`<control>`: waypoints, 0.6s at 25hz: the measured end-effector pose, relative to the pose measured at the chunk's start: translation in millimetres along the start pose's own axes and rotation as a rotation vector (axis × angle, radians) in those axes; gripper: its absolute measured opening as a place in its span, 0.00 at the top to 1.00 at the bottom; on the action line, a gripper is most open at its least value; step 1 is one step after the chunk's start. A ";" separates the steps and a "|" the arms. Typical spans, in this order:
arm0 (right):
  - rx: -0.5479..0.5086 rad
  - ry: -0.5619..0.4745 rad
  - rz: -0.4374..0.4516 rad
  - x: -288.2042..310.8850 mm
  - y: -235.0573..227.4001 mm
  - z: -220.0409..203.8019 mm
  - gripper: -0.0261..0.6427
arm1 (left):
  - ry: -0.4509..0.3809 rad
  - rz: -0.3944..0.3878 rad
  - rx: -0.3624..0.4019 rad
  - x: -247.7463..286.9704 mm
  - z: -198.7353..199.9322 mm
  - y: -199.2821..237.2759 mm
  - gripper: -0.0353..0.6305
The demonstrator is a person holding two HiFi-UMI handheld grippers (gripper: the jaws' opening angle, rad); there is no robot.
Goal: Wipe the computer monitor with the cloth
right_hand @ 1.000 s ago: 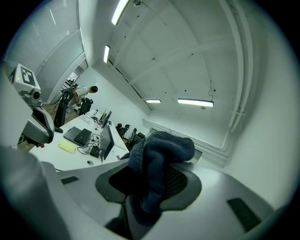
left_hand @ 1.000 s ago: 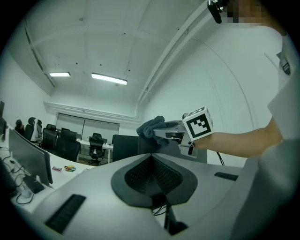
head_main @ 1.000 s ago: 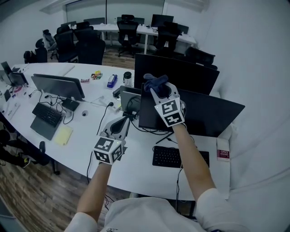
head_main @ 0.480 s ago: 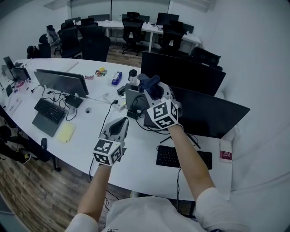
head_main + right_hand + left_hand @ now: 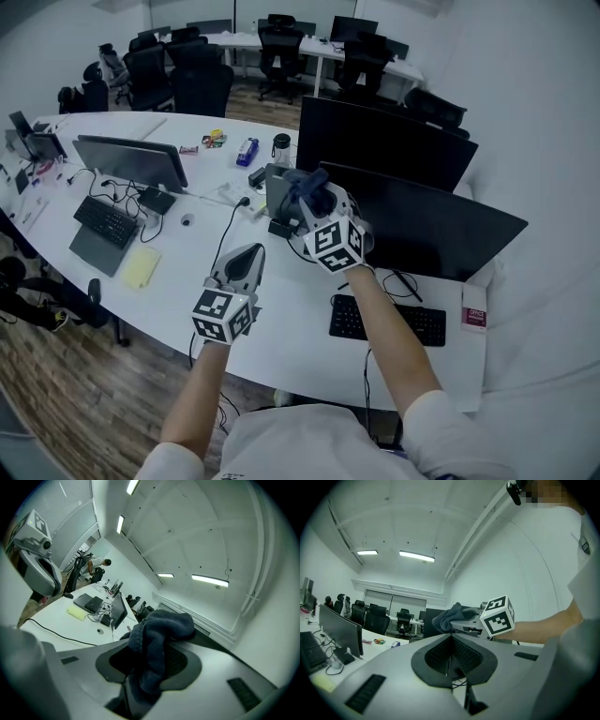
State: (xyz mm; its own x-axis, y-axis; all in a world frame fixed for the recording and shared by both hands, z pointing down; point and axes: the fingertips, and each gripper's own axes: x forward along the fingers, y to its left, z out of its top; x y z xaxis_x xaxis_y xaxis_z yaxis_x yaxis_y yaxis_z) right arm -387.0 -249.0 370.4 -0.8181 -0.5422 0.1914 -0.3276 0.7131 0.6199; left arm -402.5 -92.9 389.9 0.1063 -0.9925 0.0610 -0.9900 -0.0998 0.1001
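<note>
Though still aloft, cloth farther left.

A long white curved desk runs across an open office, standing on a dark wood-plank floor. Beyond it, high-backed black office chairs cluster near more white tables at the far end of the room. A plain white wall closes the right side, just behind the desk. Overhead, the white ceiling carries long lit strip lights, and the light across the room is cool and even.
</note>
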 end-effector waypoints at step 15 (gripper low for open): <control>0.076 0.115 0.069 9.5 62.7 -78.5 0.73 | 0.067 -0.024 -0.034 11.8 -39.3 -5.7 0.94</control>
State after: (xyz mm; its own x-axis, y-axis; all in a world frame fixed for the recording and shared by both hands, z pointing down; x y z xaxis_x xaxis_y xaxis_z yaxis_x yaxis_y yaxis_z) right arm -378.3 -244.3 470.8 -0.7820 -0.5347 0.3203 -0.3104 0.7797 0.5438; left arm -392.0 -101.2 429.1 0.1373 -0.9826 0.1248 -0.9834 -0.1201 0.1363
